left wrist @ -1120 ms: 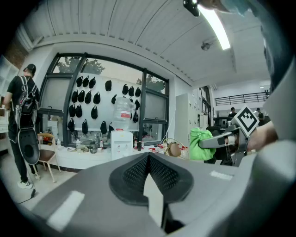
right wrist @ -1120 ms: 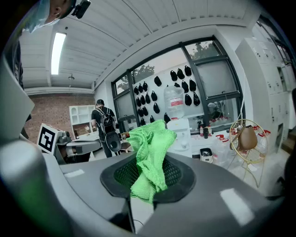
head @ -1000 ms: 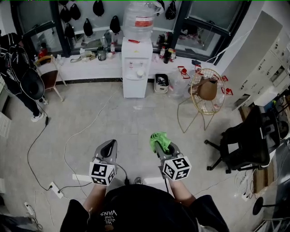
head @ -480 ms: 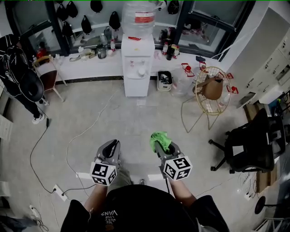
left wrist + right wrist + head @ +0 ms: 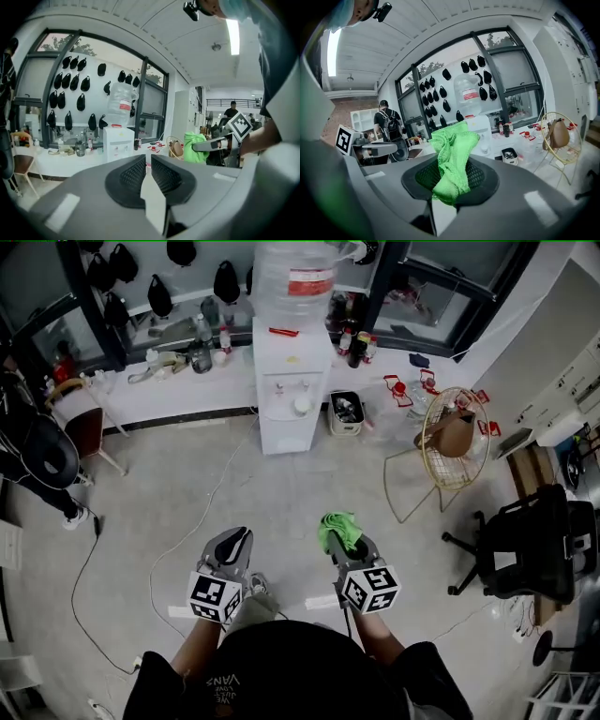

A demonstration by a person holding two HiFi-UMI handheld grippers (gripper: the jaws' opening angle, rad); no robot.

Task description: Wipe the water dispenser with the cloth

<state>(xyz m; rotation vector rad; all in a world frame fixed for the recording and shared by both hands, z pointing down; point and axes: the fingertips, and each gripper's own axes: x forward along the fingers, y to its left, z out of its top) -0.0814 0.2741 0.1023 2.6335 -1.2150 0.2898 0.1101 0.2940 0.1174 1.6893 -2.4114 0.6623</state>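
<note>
The white water dispenser (image 5: 289,390) with a clear bottle (image 5: 296,282) on top stands against the far window ledge, well ahead of both grippers. It also shows small in the left gripper view, water dispenser (image 5: 116,143), and behind the cloth in the right gripper view, water dispenser (image 5: 480,129). My right gripper (image 5: 339,538) is shut on a bright green cloth (image 5: 337,527), which bunches up out of the jaws, cloth (image 5: 451,159). My left gripper (image 5: 234,542) is shut with nothing in it, jaws nearly touching, left gripper (image 5: 146,171).
A gold wire chair (image 5: 448,439) stands right of the dispenser, a black office chair (image 5: 527,549) farther right. White cables (image 5: 187,526) trail over the floor at left. A small bin (image 5: 347,412) sits beside the dispenser. A person in black (image 5: 37,451) stands at far left.
The view has advanced toward the dispenser, which now sits larger and lower in the head view. Both grippers keep their pose, the cloth still held.
</note>
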